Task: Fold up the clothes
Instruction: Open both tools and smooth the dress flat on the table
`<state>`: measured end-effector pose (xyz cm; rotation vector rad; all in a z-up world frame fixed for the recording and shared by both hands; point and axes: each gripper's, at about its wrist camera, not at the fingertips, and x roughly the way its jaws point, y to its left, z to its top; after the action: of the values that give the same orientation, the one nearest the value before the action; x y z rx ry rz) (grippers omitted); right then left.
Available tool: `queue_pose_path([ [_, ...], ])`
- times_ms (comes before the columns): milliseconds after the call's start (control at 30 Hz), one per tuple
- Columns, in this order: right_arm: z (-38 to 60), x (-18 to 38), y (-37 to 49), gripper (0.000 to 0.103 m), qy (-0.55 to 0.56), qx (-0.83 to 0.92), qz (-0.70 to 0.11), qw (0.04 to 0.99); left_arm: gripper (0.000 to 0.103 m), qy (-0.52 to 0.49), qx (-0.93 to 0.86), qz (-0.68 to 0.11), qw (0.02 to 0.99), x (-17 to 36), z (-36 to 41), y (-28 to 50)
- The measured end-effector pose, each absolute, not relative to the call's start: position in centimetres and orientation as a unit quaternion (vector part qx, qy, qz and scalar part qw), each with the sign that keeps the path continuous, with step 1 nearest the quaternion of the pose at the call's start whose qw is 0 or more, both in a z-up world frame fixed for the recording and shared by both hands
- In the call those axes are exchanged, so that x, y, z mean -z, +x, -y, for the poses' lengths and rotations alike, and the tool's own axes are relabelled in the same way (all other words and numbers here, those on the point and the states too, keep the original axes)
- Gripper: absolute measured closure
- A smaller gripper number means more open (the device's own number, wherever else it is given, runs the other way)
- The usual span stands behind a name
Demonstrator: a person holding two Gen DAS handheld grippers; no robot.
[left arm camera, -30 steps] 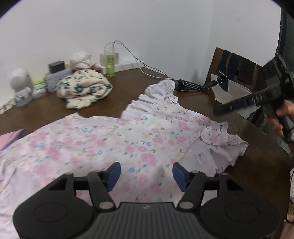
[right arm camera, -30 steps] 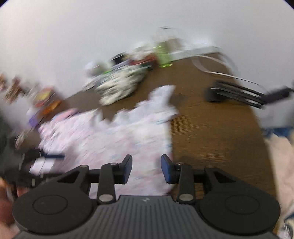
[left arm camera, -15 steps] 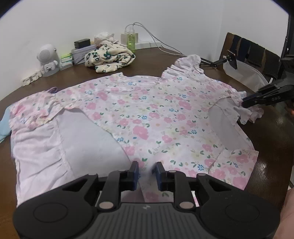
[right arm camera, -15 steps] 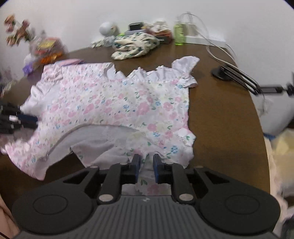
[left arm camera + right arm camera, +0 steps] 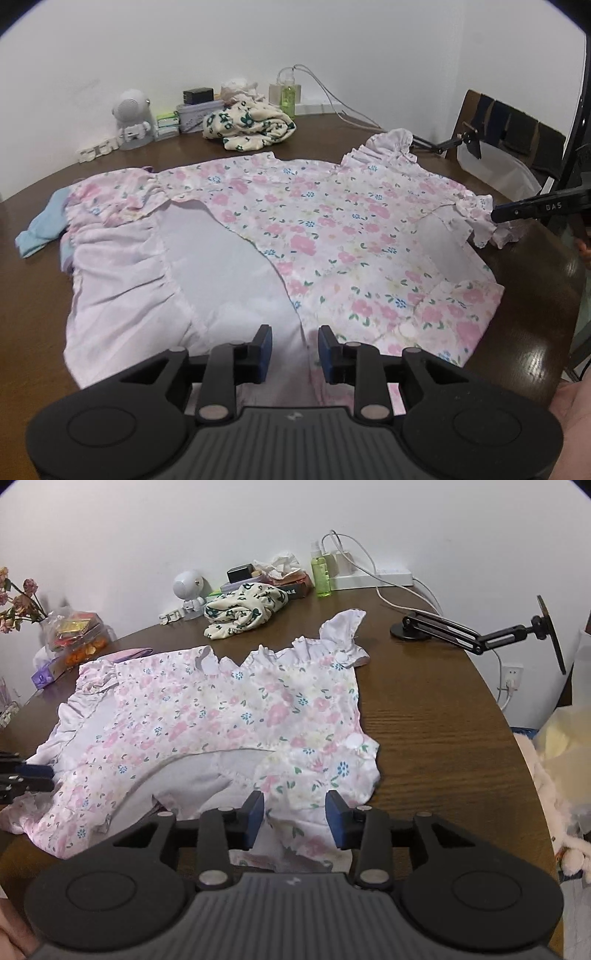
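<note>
Floral dress spread on a dark wooden tabletop against a white wall.

Left wrist view: the pink floral dress (image 5: 314, 236) fills the centre of the round tabletop (image 5: 524, 332); the left gripper (image 5: 294, 349) at the bottom has its fingers spread over the hem, pinching nothing. A crumpled cream garment (image 5: 251, 125) lies at upper centre.
Right wrist view: the right gripper (image 5: 295, 821), fingers spread, sits over the dress's near edge; a black jointed stand (image 5: 461, 631) is at upper right.

left gripper (image 5: 294, 347): jaws parted, low | right gripper (image 5: 295, 814): jaws parted, low
</note>
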<state>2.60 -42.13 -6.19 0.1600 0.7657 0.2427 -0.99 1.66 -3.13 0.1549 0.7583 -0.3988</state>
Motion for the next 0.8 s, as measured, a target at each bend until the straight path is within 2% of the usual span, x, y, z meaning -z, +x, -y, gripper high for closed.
queue_pose_path([
  [33, 42.1, 6.0, 2.2, 0.062, 0.081, -0.120, -0.365, 0.920, 0.057, 0.080, 0.186, -0.359, 0.911, 2.8, -2.0, -1.8],
  [67, 42.0, 5.7, 1.7, 0.058, 0.081, -0.123, -0.355, 0.923, 0.032, 0.085, 0.179, -0.350, 0.915, 2.5, -2.3, -2.5],
  [100, 41.8, 5.3, 1.1, 0.044, 0.077, -0.127, -0.344, 0.927, 0.019, 0.090, 0.172, -0.341, 0.920, 2.2, -2.6, -3.3],
  [133, 41.3, 5.0, 0.6, 0.023, 0.065, -0.130, -0.334, 0.931, 0.005, 0.095, 0.165, -0.332, 0.924, 1.9, -2.9, -4.0],
  [200, 40.2, 4.2, -0.5, 0.003, 0.039, -0.136, -0.316, 0.938, 0.004, 0.105, 0.151, -0.315, 0.931, 1.3, -3.5, -5.6],
  [233, 39.6, 3.9, -0.9, 0.000, 0.026, -0.141, -0.310, 0.940, 0.002, 0.108, 0.146, -0.309, 0.934, 1.1, -3.7, -6.3],
  [633, 32.7, 3.4, -5.4, 0.000, -0.087, -0.173, -0.290, 0.937, 0.000, 0.141, 0.116, -0.286, 0.941, 1.5, -2.7, -12.5],
  [800, 32.6, 3.9, -5.9, 0.000, -0.094, -0.167, -0.296, 0.936, 0.000, 0.150, 0.120, -0.288, 0.938, 2.0, -2.5, -12.8],
])
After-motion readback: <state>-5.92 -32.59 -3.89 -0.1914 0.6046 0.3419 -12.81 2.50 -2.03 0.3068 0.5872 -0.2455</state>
